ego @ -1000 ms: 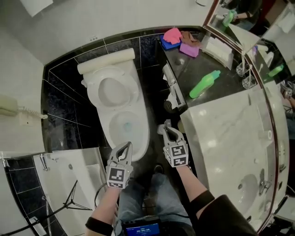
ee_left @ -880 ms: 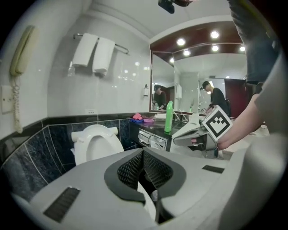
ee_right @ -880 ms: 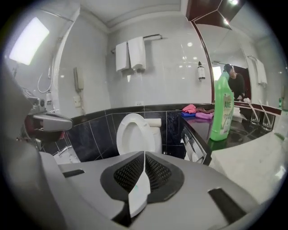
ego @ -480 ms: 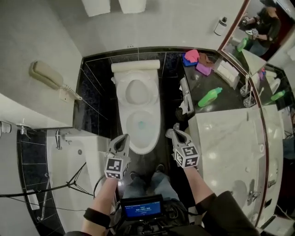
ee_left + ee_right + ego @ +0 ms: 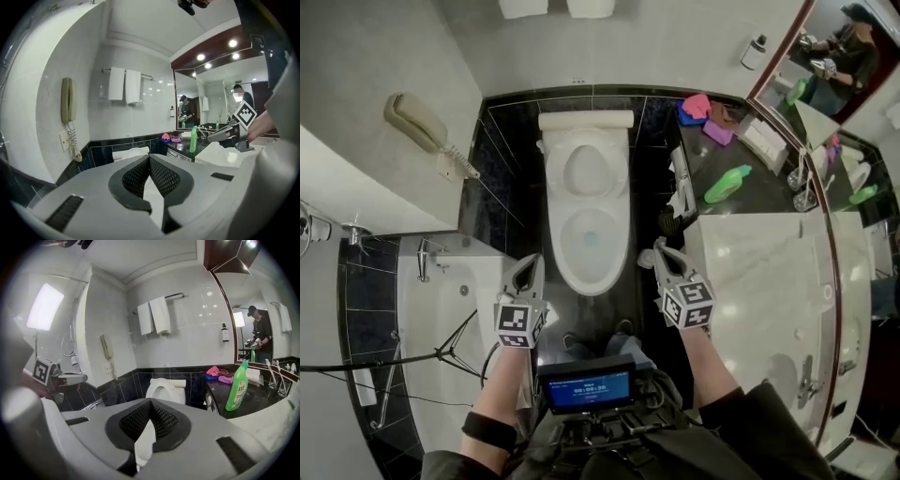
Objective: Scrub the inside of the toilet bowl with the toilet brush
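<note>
Left gripper (image 5: pixel 531 264): jaws together, nothing between them; held just left of the toilet's front.
Right gripper (image 5: pixel 661 249): jaws together, nothing between them; held just right of the toilet's front.
Toilet bowl (image 5: pixel 592 287): between the two grippers, seat raised, holds water with a blue-green tint.
Green bottle (image 5: pixel 238 385): upright on the dark counter (image 5: pixel 216 397), capped, label reads "AXE".
Cloths (image 5: pixel 703 105): pink, purple and blue, piled at the counter's far end.
Wall bottle (image 5: pixel 225 333): label too small to read.
</note>
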Available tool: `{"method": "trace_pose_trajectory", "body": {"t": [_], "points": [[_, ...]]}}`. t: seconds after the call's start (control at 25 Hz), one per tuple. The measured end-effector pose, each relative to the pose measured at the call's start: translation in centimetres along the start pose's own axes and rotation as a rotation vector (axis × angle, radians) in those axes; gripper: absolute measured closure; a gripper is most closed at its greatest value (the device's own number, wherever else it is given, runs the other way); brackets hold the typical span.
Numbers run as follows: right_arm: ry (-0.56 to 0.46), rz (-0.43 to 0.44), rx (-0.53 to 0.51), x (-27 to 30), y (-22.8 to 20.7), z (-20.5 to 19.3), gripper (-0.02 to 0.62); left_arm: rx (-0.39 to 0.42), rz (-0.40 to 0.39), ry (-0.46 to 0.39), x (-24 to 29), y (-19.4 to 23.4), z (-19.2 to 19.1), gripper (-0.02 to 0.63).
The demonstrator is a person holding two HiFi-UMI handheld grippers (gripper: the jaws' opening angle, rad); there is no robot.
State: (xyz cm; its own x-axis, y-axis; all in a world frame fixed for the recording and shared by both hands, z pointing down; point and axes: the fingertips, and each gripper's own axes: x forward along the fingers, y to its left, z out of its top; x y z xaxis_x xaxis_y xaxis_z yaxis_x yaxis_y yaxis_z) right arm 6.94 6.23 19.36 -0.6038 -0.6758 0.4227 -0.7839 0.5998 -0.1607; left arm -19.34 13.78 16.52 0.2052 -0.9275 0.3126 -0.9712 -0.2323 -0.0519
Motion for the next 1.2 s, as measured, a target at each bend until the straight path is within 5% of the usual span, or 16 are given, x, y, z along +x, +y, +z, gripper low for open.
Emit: {"method": "trace_pose_trajectory", "body": {"t": [1.2], "points": [[0.059,0.011,0.003,-0.8,1.0,-2.9,0.589,-0.035,0.073,0.048,-3.5,1.7,-2.5,0.614]]}}
